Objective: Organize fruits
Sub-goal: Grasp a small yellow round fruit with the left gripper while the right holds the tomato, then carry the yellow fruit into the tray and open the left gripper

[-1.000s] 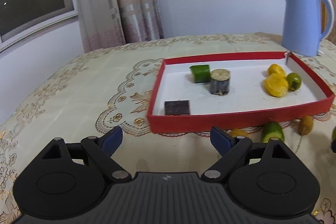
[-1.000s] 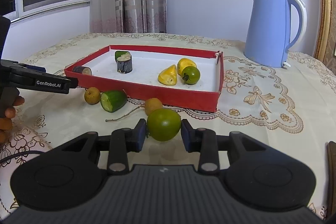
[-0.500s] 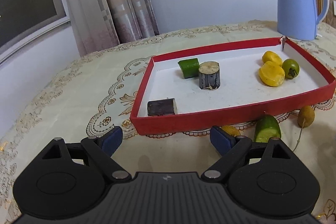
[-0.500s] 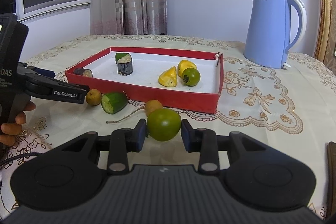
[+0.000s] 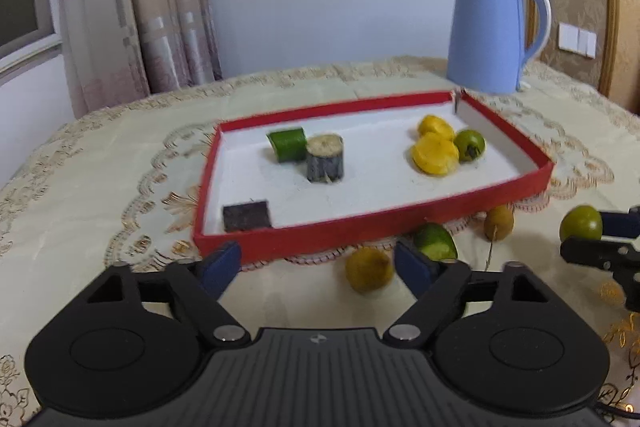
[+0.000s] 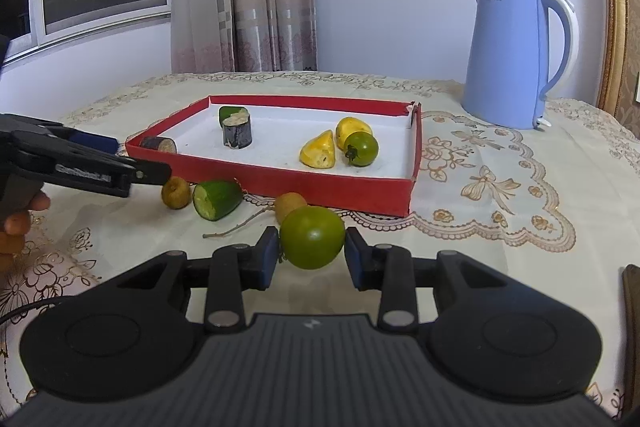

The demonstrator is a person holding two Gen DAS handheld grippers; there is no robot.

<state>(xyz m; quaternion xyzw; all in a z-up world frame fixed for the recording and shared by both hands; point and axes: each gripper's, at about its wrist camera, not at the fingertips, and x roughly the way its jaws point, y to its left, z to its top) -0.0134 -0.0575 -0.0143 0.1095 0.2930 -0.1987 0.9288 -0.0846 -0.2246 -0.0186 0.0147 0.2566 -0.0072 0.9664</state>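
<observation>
- The right claw [image 6: 312,254] is gripping a round green fruit [image 6: 312,237] between its blue pads, holding it just above the counter [image 6: 500,267] in front of the tray [image 6: 304,183]; judging by the pose, it is waiting to carry the fruit over the red wall.
- The left claw [image 5: 318,269] is standing open with nothing between its pads; its jaws have just been closing in part, probably narrowing to suit a small fruit.
- It is pointing down at the small yellow fruit [image 5: 368,269] lying on the counter just outside the tray's near wall, which sits nearer the right-hand pad than the middle of the gap, so the claw seems to need shifting that way before closing.
- A cut green piece [image 5: 435,241] is lying just beside that yellow fruit, close enough that a wide closing could catch both.
- A brown fruit with a stem [image 5: 499,223] is resting near the tray wall, beyond the green piece.
- Inside the tray, pieces are sitting in loose groups: a green chunk [image 5: 287,144] touching a dark stub [image 5: 325,163], a second dark stub [image 5: 246,215] alone in the near corner, and two yellow pieces [image 5: 435,153] beside a green tomato-like fruit [image 5: 469,145], which suggests sorting by kind.
- A blue kettle [image 6: 516,55] is standing well apart behind the tray, out of the working path.
</observation>
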